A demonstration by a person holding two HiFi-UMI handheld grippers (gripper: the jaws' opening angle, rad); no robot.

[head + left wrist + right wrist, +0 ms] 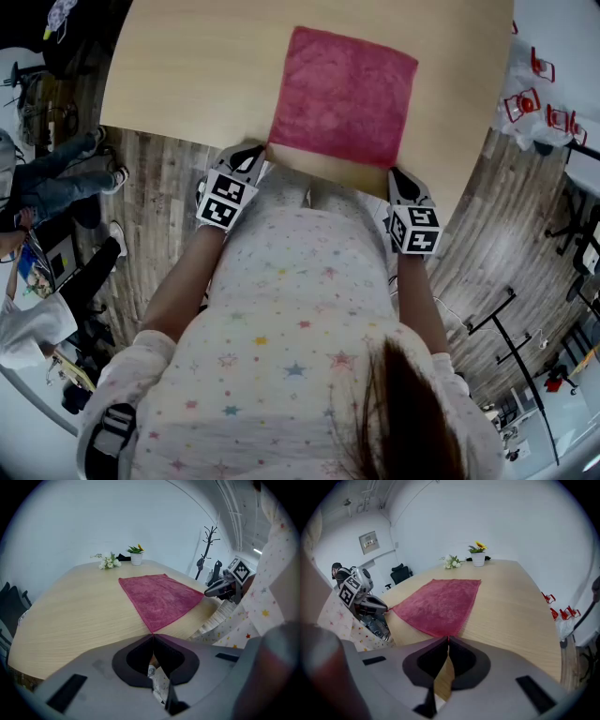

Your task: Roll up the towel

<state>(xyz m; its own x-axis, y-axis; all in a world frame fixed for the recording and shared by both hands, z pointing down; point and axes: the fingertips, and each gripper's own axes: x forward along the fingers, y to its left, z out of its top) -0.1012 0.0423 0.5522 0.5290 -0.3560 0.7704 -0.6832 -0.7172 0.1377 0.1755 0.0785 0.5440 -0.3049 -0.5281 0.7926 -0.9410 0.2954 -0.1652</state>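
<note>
A pink-red towel lies flat and unrolled on a pale wooden table, close to the near edge. The left gripper is at the towel's near left corner, its jaws together and pinching that corner. The right gripper is clamped the same way on the near right corner, with a sliver of red between its tips. Each gripper carries a marker cube printed with black-and-white squares. At the table's far end stand a white pot with a yellow flower and a small bunch of white flowers. A wall panel is too small to read.
</note>
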